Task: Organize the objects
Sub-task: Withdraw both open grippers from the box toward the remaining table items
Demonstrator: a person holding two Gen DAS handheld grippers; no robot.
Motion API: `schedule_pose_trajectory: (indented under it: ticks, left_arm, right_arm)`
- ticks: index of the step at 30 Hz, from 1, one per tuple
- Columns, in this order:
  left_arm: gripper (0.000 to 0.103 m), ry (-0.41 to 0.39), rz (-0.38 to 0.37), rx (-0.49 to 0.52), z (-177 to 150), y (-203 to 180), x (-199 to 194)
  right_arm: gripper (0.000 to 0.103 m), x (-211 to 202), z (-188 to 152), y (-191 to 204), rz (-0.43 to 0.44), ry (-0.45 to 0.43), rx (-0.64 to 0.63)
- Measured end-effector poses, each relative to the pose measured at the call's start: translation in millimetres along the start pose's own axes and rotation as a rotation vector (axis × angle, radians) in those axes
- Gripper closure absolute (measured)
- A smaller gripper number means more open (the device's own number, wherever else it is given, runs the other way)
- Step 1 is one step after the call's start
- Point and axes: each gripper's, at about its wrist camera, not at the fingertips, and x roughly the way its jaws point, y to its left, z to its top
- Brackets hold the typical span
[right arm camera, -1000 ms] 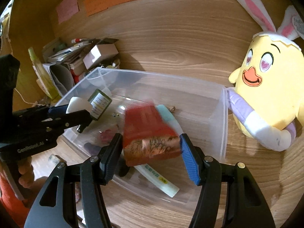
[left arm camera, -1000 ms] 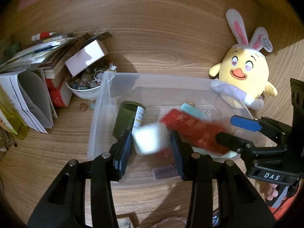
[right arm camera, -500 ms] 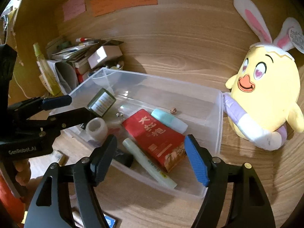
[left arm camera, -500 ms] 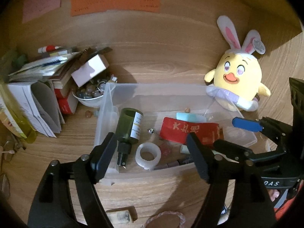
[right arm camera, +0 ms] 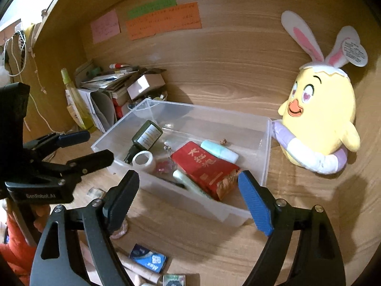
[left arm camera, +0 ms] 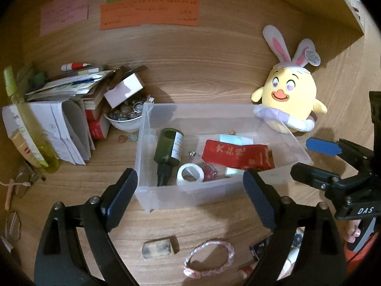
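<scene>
Both grippers had released and drawn back from the bin (left arm camera: 147, 157). Left gripper (left arm camera: 190, 197) and right gripper (right arm camera: 188, 197) gaped wide, holding nothing. Tape roll (left arm camera: 190, 174) lay at the bin's 6 o'clock, red packet (right arm camera: 204, 166) toward 3, beside the bottle (left arm camera: 169, 151).

I see a wooden desk (left arm camera: 209, 217) carrying a clear plastic bin (left arm camera: 190, 196), a yellow chick plush (left arm camera: 289, 100), a stack of books and papers (left arm camera: 71, 109), a white bowl of beads (left arm camera: 125, 121), a pink braided bracelet (left arm camera: 209, 257) and a small eraser block (left arm camera: 158, 247).
</scene>
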Motion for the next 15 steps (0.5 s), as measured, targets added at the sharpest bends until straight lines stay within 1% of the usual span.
schedule_pose_trajectory:
  ticks: [2, 6, 10, 15]
  left_arm:
    - [0.009, -0.002, 0.001, 0.001, -3, 1, -5]
    - [0.008, 0.004, -0.002, 0.004, -11, 3, -12]
    - [0.008, 0.034, 0.006, 0.009, -22, 6, -13]
    - [0.008, 0.082, 0.04, 0.008, -40, 15, -10]
  right_arm:
    - [0.019, -2, -4, -1, -0.005, 0.002, 0.004]
    - [0.019, -6, -15, -3, -0.002, 0.015, 0.027]
    - [0.019, -7, -25, -4, -0.002, 0.027, 0.053]
    - [0.019, -7, -38, -6, -0.012, 0.047, 0.073]
